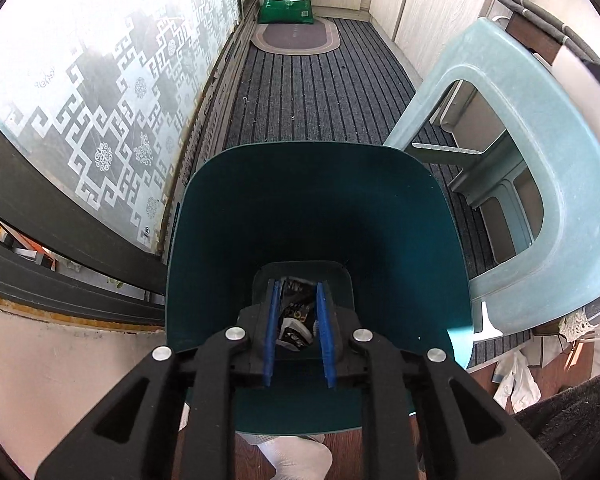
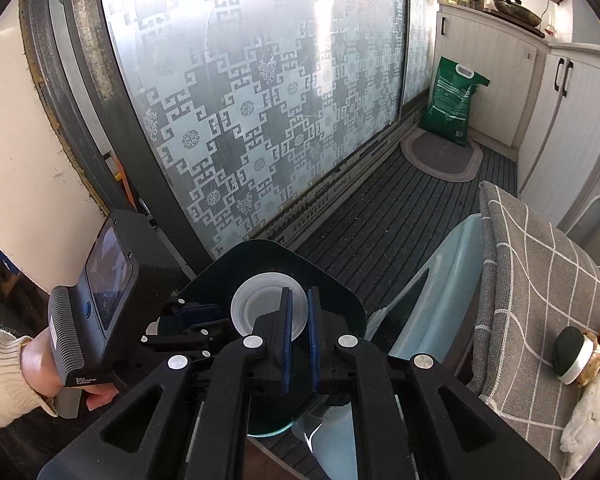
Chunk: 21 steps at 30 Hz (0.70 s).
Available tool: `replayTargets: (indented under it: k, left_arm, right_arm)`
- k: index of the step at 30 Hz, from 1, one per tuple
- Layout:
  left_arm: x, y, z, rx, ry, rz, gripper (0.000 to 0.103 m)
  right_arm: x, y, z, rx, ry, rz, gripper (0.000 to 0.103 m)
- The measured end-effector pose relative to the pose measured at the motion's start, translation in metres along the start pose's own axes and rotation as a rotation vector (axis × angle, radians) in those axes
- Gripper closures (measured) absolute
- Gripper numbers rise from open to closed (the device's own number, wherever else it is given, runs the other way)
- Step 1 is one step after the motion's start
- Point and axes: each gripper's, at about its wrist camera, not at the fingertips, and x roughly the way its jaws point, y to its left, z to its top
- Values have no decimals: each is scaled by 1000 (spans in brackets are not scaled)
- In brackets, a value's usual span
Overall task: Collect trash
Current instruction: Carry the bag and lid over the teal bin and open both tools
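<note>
The left gripper [image 1: 298, 312] reaches inside the bin [image 1: 228, 200], jaws loose around a wrapper [image 1: 294, 316]. The right gripper [image 2: 299, 320] pinches a white cup [image 2: 256, 304] just above the bin's rim, walls close all round.

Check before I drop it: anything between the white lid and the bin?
Nothing visible. The white lid hangs over the open teal bin; the left gripper reaches in beside it.
</note>
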Motion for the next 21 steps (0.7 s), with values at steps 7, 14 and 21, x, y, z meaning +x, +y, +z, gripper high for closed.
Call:
replayTargets:
  k: [7, 14, 21]
  left_arm:
    - [-20, 10, 5, -23, -57, 2, 82]
    - [-60, 19, 11, -38, -171, 15, 82]
    - [-96, 30, 18, -79, -260, 4, 83]
  right_arm:
    - [32, 10, -5, -2, 61, 2, 96]
    - [61, 23, -7, -15, 115, -3, 96]
    - [88, 35, -13, -26, 171, 1, 96]
